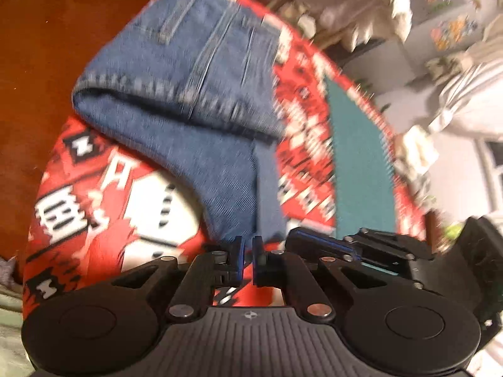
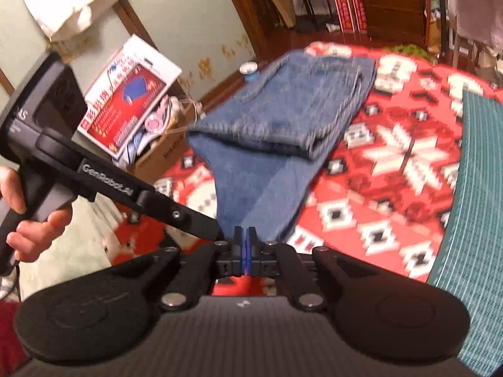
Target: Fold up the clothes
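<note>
I am looking at my left gripper [image 2: 223, 235]: matte black, with "GenRobot.AI" lettered in white along its arm and a boxy black handle [image 2: 41, 144]. My right gripper [image 2: 245, 245] is showing blue-edged pads, silver rivets on black linkages, two round housings and a ribbed grey plate [image 2: 242, 339].

Left wrist view: low, close over red patterned blanket [image 1: 94, 220], faces jeans [image 1: 188, 94] at 12 o'clock; wooden floor [image 1: 47, 62] at 10. Right wrist view: equally near, jeans [image 2: 283, 119] at 12, cardboard box [image 2: 163, 154] at 10. Both share jeans, blanket [image 2: 393, 172], teal mat [image 1: 358, 163] [image 2: 471, 204].
</note>
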{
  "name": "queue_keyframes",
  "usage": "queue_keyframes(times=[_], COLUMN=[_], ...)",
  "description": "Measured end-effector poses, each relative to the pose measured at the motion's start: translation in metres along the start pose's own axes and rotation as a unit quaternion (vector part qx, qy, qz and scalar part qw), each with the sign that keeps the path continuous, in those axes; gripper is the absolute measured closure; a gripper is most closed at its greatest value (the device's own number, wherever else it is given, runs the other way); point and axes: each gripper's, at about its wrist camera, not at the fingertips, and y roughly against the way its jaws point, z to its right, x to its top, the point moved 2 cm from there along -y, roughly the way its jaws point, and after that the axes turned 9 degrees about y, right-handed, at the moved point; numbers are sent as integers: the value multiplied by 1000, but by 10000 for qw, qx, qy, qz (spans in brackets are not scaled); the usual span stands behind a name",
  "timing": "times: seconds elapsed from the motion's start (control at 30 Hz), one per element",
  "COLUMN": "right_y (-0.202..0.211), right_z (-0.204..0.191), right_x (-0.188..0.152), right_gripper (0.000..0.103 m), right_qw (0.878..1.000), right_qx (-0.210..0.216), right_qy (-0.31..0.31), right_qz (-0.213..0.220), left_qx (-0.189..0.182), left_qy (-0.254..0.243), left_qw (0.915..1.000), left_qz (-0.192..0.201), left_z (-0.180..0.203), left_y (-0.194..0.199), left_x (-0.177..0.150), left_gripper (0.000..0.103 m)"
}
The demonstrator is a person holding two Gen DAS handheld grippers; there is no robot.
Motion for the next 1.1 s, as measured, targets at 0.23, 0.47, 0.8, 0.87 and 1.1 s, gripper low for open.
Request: queue_keyframes(times=[0.23,0.47,0.8,0.87,1.1], right_y=[-30,-72,-55,-50,-40], right_z=[16,26,1,-1,-5], right_x=[44,40,9,7,-1], right_gripper=[99,97,96,96,96], right_qw=[9994,9983,9986,9987,9987], right_qx=[-323,-514,-514,-490,-427], right_qy=[-132,-160,4,-38,-55], right_qz=[24,-242,-147,-152,-260], left_qx=[-79,443,449,349,398], left_qy=[278,670,351,306,46], left_qw=[9968,9953,9971,9980,9990], left_qz=[749,544,509,422,180], left_z=[2,-27,-25,-22,-10], left_y=[11,-19,-14,-13,-23], left_x=[37,42,18,13,-2], left_gripper=[99,100,99,99,99])
